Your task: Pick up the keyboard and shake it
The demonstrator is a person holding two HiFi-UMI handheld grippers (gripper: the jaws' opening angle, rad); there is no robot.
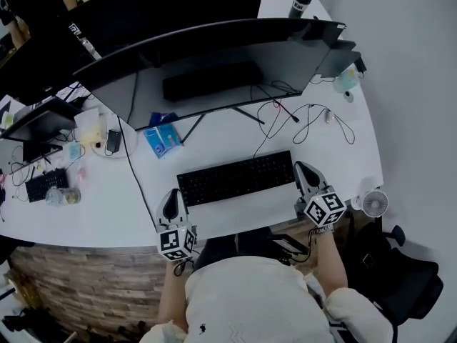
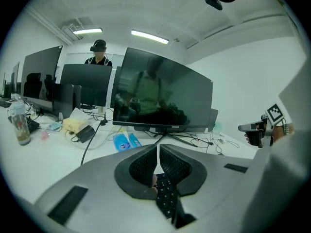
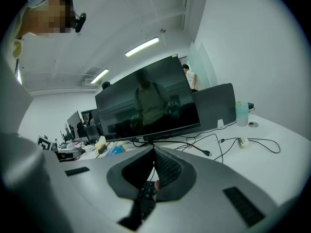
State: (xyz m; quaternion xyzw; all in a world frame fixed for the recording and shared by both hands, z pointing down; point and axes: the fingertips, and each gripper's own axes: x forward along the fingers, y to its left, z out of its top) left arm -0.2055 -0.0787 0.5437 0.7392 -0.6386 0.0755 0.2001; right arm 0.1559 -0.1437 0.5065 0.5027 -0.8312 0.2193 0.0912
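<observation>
At the near edge of the desk, we see the left gripper [image 1: 171,194] clamped on the 9 o'clock end of the keyboard [image 1: 235,177] and the right gripper [image 1: 303,168] clamped on its 3 o'clock end. In the left gripper view the jaws of the left gripper [image 2: 158,149] are drawn nearly together, and a thin strip of the keyboard [image 2: 166,198] is pinched between their pads [image 2: 143,166]. The right gripper view shows the same for the right gripper [image 3: 154,152]: its jaws are pressed in on the keyboard [image 3: 145,195].

The pads are black with a fine ribbed grain, set in smooth, rounded grey shells. Each gripper carries a cube with black-and-white square markers [image 1: 176,241]. The keyboard is a flat, matte black slab with low keys.

The desk [image 1: 107,206] is white, smooth and curved. At 12 o'clock from the keyboard stands a wide, dark, glossy monitor [image 1: 214,63] on thin splayed legs. Thin black cables [image 1: 300,120] loop at 1 o'clock. A soft blue packet [image 1: 163,138] lies at 10 o'clock. A small round white fan [image 1: 374,203] sits at 3 o'clock from the right gripper.
</observation>
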